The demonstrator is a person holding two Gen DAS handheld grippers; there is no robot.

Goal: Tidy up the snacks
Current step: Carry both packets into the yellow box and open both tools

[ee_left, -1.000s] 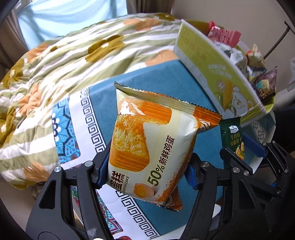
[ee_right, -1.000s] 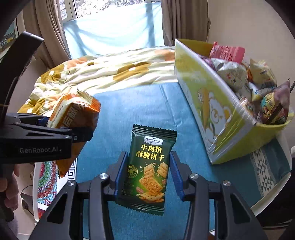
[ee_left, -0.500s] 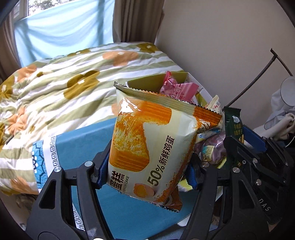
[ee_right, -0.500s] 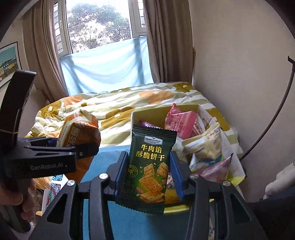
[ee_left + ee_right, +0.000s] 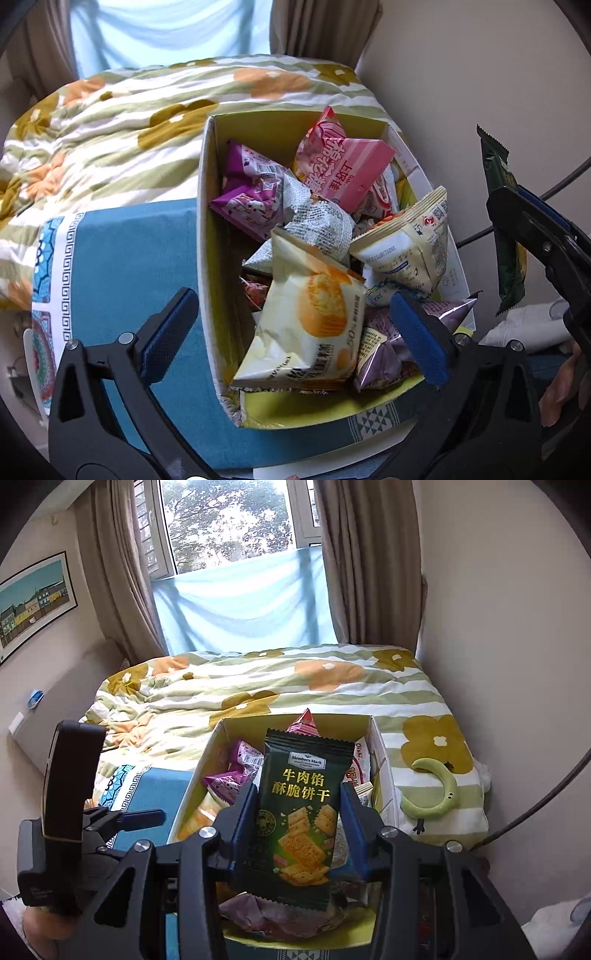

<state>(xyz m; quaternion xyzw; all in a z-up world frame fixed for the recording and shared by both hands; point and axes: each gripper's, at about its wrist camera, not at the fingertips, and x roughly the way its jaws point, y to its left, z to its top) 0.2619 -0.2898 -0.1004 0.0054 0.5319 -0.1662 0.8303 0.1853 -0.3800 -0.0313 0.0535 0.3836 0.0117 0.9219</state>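
Black left gripper (image 5: 295,325) and right gripper (image 5: 297,819): 2 blue-padded fingers each, silver screws.

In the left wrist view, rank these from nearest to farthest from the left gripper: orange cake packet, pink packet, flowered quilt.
1. Orange cake packet: between the opening jaws of the left gripper, lying at the box's near end.
2. Pink packet: at the box's far end.
3. Flowered quilt: beyond the box.

green cracker pack (image 5: 299,819) – "Member's Mark", "牛肉馅酥脆饼干" | cake packet (image 5: 306,325) – "50%"
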